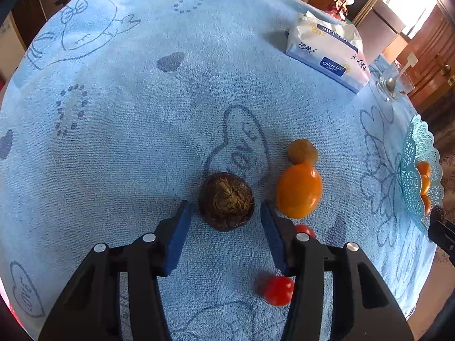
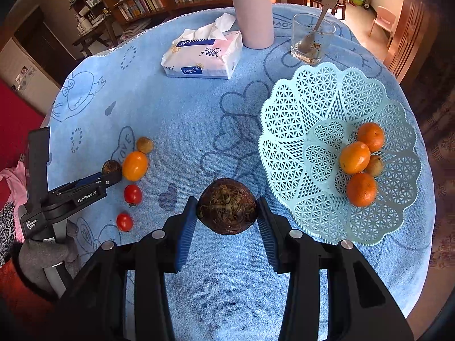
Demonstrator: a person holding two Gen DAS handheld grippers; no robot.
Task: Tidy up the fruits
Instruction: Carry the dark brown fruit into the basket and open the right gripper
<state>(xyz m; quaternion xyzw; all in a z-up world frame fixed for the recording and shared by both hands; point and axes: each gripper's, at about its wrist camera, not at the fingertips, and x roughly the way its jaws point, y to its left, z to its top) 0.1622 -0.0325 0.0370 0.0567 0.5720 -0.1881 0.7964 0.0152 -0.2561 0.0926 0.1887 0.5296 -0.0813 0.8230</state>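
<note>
On the blue cloth, a dark brown round fruit (image 1: 226, 201) lies between the blue pads of my left gripper (image 1: 224, 207), which is open with a small gap on each side. To its right are an orange fruit (image 1: 298, 190), a small tan fruit (image 1: 302, 151) and two cherry tomatoes (image 1: 278, 290). My right gripper (image 2: 227, 201) is shut on a second dark brown fruit (image 2: 227, 206), held above the cloth just left of the pale blue lattice basket (image 2: 284, 119). The basket holds three orange fruits (image 2: 354, 157) and a tan one.
At the back of the round table stand a tissue pack (image 2: 202, 56), a pink flask (image 2: 253, 11) and a glass with a spoon (image 2: 311, 38). A gloved hand (image 2: 48, 255) holds the left gripper's handle. The basket sits near the table's right edge.
</note>
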